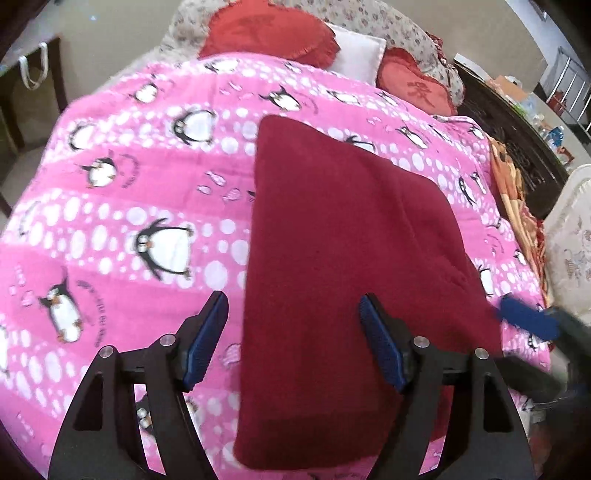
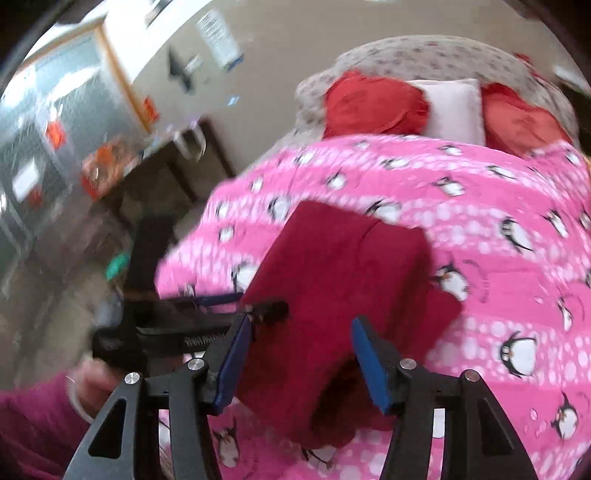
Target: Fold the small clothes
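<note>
A folded maroon garment (image 1: 332, 266) was laid on the pink penguin quilt (image 1: 122, 206), below the red pillows (image 1: 273, 35). Left tongs (image 1: 293, 343) and right tongs (image 2: 297, 363) were held apart above it, nothing clamped.

The folded garment (image 1: 343, 280) lies on the quilt (image 1: 122, 206) that covers the bed, with the left gripper (image 1: 293, 341) above its near edge at 6 o'clock and the right gripper (image 1: 532, 325) at its corner toward 4 o'clock. Behind the quilt, at 12 o'clock, a pillow (image 1: 356, 55) sits between two cushions (image 1: 269, 35), all leaning on the bedding heaped at the head of the bed. A side table (image 1: 33, 96) stands off the bed at 10 o'clock, and a dark cabinet (image 1: 517, 147) runs along the bed's edge at 2 o'clock.
</note>
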Available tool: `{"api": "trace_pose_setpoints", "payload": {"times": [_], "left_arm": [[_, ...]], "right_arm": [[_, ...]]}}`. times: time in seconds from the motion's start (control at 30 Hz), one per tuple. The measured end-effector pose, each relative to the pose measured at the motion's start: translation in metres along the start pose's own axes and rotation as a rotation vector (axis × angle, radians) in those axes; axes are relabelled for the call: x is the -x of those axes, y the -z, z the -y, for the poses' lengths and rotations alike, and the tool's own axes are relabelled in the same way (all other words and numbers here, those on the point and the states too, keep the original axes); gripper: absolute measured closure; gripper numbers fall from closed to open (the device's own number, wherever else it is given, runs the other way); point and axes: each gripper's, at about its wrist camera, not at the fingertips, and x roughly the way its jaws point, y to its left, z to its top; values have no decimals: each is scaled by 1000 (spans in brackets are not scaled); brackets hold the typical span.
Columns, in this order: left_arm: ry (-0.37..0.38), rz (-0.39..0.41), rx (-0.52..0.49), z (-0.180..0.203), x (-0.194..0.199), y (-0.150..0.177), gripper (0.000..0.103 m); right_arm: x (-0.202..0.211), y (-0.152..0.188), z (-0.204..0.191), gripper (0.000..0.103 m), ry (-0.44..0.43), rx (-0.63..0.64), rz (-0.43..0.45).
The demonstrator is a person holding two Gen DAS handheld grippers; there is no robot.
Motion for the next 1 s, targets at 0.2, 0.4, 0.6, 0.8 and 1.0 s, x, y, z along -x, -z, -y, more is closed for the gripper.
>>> {"api": "trace_pose_setpoints", "payload": {"times": [0.2, 0.4, 0.6, 0.8, 1.0], "left_arm": [[-55, 74, -4, 4, 23, 9, 29], [-74, 140, -8, 10, 49, 13, 29], [-85, 206, -22, 17, 72, 17, 29], [-98, 238, -37, 23, 83, 19, 29], [-99, 238, -37, 24, 83, 21, 29]], "right_arm": [[-40, 41, 2, 55, 177, 67, -65], [-13, 29, 5, 53, 151, 22, -35], [21, 15, -3, 30, 208, -20, 74], [26, 13, -4, 30, 246, -81, 81], [30, 11, -5, 27, 238, -123, 96]]}}
